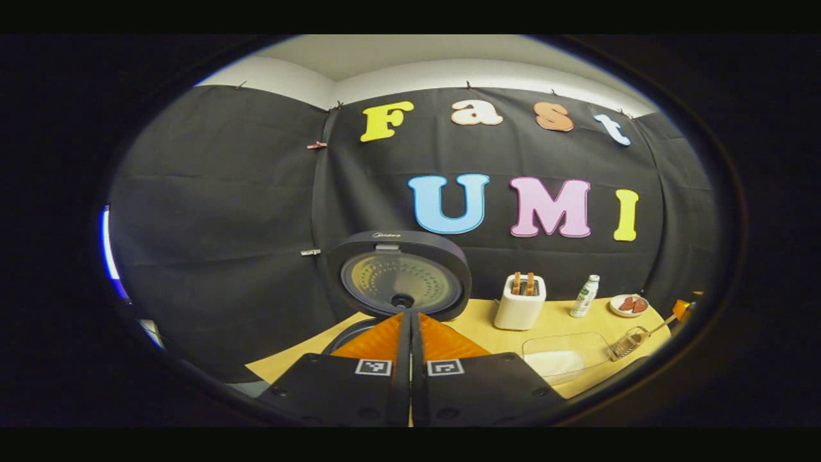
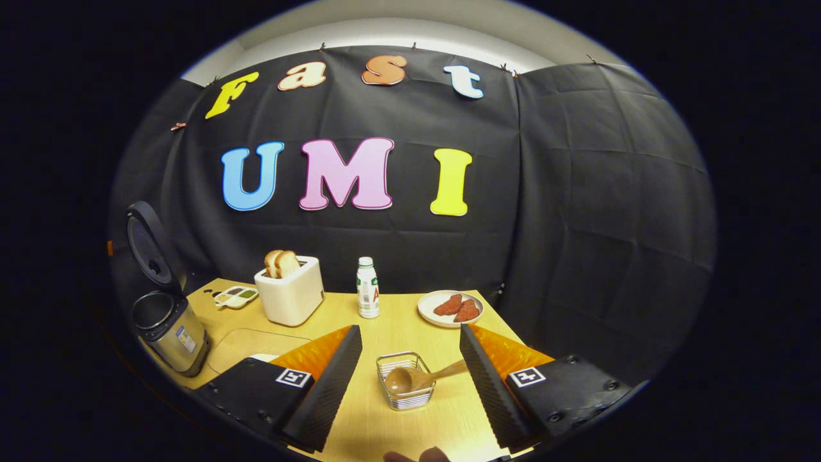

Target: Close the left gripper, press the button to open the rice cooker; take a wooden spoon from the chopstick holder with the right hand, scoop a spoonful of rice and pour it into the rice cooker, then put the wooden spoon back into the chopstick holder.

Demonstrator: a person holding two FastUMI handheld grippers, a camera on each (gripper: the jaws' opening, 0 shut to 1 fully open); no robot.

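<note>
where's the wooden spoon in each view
Left gripper view: the wooden spoon is at the far right edge of the table, lying across the wire chopstick holder, small and hard to make out.
Right gripper view: the spoon is at bottom centre, bowl inside the holder, handle pointing right, between the open right gripper fingers.
Shared landmark: the white toaster, with the bottle to its right.
</note>
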